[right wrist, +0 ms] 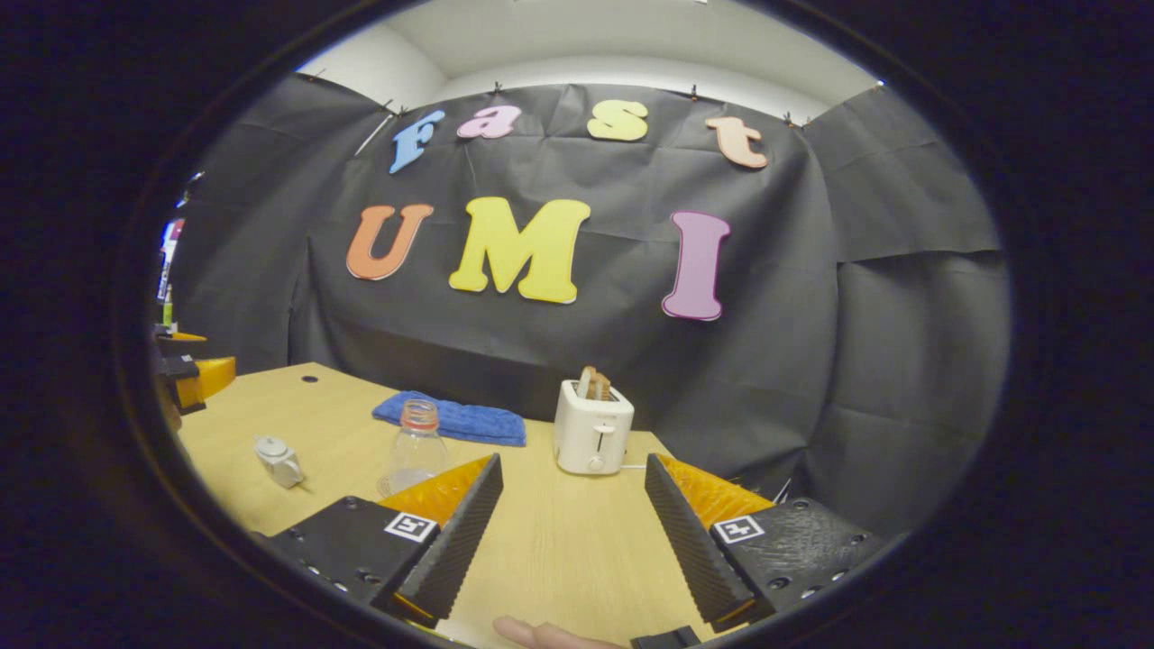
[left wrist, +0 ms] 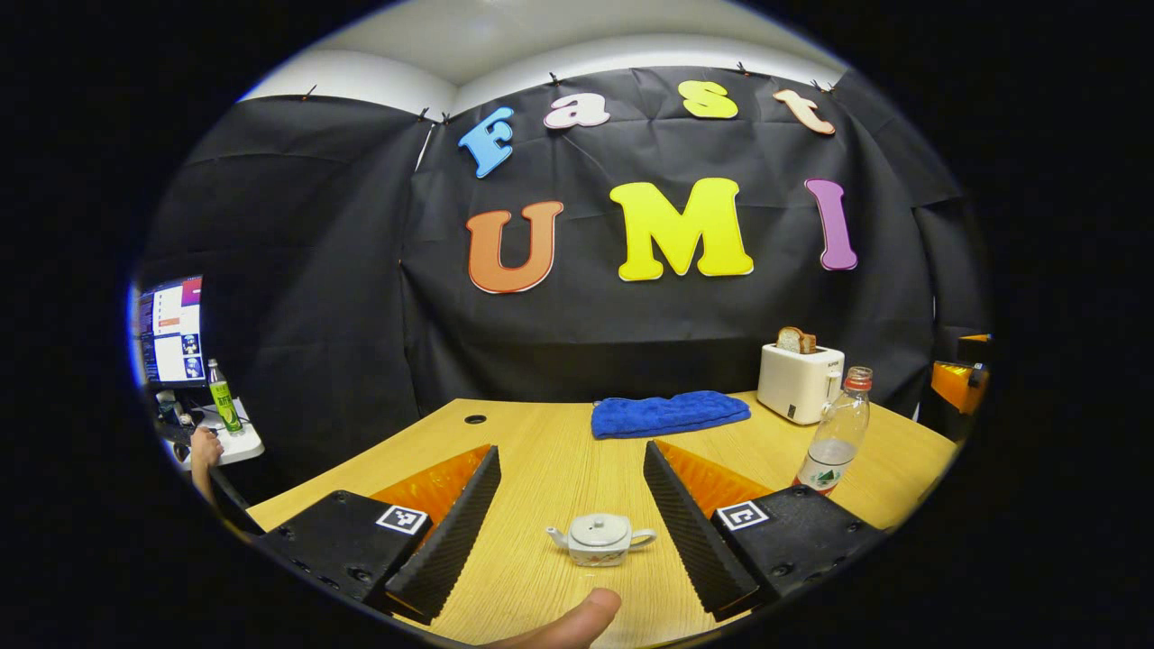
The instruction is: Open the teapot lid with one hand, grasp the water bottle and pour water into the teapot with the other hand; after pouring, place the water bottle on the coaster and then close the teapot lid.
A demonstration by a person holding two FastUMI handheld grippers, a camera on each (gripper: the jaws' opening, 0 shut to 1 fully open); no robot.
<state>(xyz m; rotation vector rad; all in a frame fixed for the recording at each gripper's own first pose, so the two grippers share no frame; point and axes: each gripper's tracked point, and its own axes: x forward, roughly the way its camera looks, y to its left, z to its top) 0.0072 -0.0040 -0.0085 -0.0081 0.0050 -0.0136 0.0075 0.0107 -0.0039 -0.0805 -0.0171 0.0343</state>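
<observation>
A small white teapot (left wrist: pixel 601 537) stands on the wooden table (left wrist: pixel 541 469) with its lid on, low between the fingers of my left gripper (left wrist: pixel 571 451), which is open and holds nothing. The clear water bottle (left wrist: pixel 837 442), with a red neck ring, no cap and a little water in it, stands upright to the teapot's right. In the right gripper view the bottle (right wrist: pixel 416 446) is just left of my open right gripper (right wrist: pixel 573 461), and the teapot (right wrist: pixel 279 461) sits farther left. Bare table lies between the right gripper's fingers.
A folded blue towel (left wrist: pixel 669 415) lies at the table's back edge beside a white toaster (left wrist: pixel 799 382) with bread in it. Off the table's left side are a monitor (left wrist: pixel 171 329), a green bottle (left wrist: pixel 224 401) and a person's hand (left wrist: pixel 206 446).
</observation>
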